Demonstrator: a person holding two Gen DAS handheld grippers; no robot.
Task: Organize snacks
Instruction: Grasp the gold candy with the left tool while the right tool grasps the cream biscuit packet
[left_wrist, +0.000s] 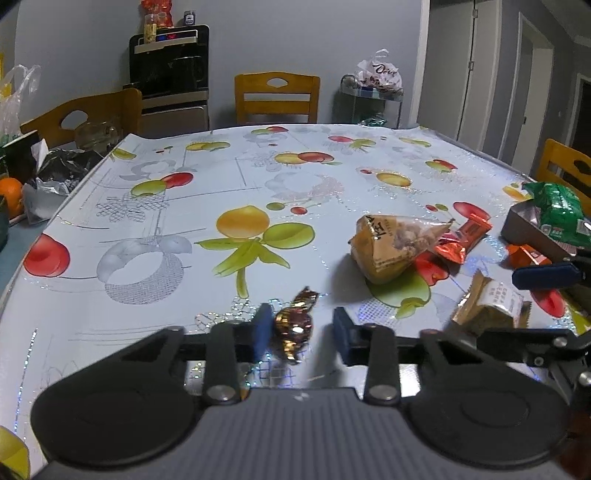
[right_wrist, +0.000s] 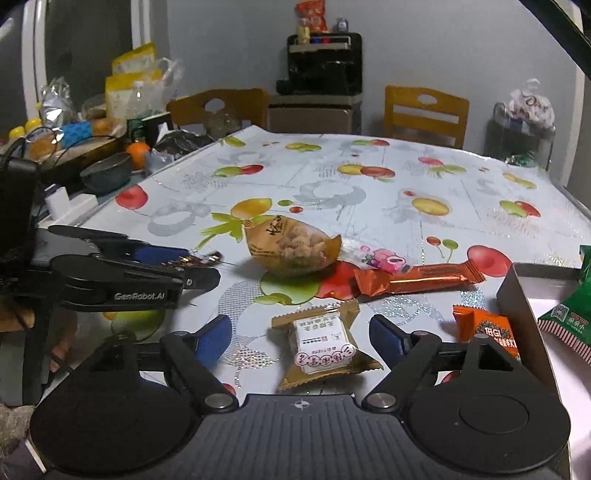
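Observation:
A small candy in brown foil (left_wrist: 293, 326) lies on the fruit-print tablecloth between the pads of my left gripper (left_wrist: 301, 334). The left pad touches it and the right pad stands a little off, so this gripper is open. A tan packet with a white label (right_wrist: 321, 343) sits between the wide-open fingers of my right gripper (right_wrist: 301, 338), untouched. Beyond lie a tan triangular nut bag (right_wrist: 291, 247), a pink sweet (right_wrist: 380, 260), an orange bar (right_wrist: 417, 278) and an orange packet (right_wrist: 487, 330). A grey box (right_wrist: 517, 291) at the right holds a green packet (right_wrist: 565, 317).
Wooden chairs (left_wrist: 277, 98) stand at the table's far side, with a black water dispenser (left_wrist: 170, 74) behind. Off the table's left edge are a dark bowl (right_wrist: 107, 171), an orange (right_wrist: 138, 151) and bags. The left gripper (right_wrist: 199, 264) reaches in beside the nut bag.

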